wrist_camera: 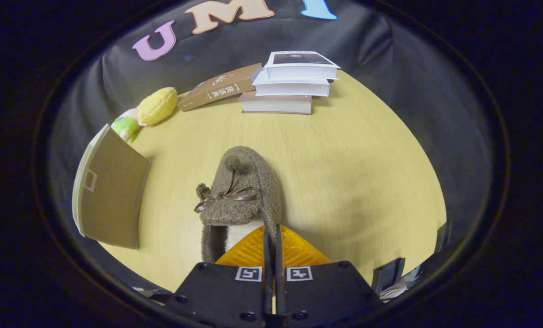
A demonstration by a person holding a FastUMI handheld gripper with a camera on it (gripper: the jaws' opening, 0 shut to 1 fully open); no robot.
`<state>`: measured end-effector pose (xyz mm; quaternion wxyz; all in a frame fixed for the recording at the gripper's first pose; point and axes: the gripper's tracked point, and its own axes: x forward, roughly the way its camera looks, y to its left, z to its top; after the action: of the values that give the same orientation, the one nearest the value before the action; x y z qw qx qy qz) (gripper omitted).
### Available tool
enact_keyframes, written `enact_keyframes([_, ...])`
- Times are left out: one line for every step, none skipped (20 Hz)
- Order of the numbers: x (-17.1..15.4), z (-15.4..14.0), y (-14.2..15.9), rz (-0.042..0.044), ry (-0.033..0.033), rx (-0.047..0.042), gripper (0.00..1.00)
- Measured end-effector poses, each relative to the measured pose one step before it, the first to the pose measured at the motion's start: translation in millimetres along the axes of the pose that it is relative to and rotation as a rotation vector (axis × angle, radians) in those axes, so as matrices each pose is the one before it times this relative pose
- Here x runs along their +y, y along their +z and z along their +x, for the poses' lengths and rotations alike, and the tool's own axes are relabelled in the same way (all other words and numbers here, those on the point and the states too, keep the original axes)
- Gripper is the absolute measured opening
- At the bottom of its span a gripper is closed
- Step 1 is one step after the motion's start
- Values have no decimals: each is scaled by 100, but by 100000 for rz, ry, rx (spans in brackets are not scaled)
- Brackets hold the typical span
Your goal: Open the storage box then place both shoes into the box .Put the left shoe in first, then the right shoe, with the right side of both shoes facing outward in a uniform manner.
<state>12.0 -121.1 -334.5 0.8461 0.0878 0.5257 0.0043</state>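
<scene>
One brown shoe (241, 191) — its rim pinched in the closed gripper (273, 237) — four books (294, 82) beyond.

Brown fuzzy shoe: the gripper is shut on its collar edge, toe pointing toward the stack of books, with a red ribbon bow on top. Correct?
Not quite. In the gripper view the ribbon bow is brown, not red. The rest holds: the gripper is shut on the shoe collar, toe toward the stack of books.
</scene>
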Motion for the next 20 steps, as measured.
enact_keyframes([317, -429, 293, 1151, 299, -975, 6])
enact_keyframes([389, -334, 144, 1627, 500, -110, 6])
enact_keyframes([528, -486, 140, 2440, 943, 29, 6])
enact_keyframes([713, -455, 153, 2336, 1119, -574, 6])
enact_keyframes([716, -566, 166, 1423, 972, -454, 6])
enact_keyframes([786, -517, 249, 980, 737, -707, 6])
enact_keyframes([884, -593, 203, 243, 520, -796, 6])
enact_keyframes([757, -488, 241, 215, 524, -745, 6])
enact_keyframes([932, -519, 302, 392, 490, -877, 6])
enact_keyframes([931, -478, 224, 859, 581, -899, 6])
enact_keyframes([1056, -528, 226, 635, 759, -515, 6])
enact_keyframes([1052, -539, 255, 459, 741, -932, 6])
enact_keyframes([1113, -422, 218, -4, 830, -569, 6])
enact_keyframes([1145, -457, 240, 110, 765, -795, 6])
enact_keyframes([1212, -385, 163, -228, 937, -434, 6])
enact_keyframes([813, 1591, -324, -158, 1078, -638, 6])
enact_keyframes([1250, -299, 214, -174, 994, -858, 6])
enact_keyframes([1266, -311, 104, -98, 1121, -512, 6])
enact_keyframes([1340, -237, 200, 149, 1289, -859, 6])
enact_keyframes([1227, -245, 35, -89, 1301, -490, 6])
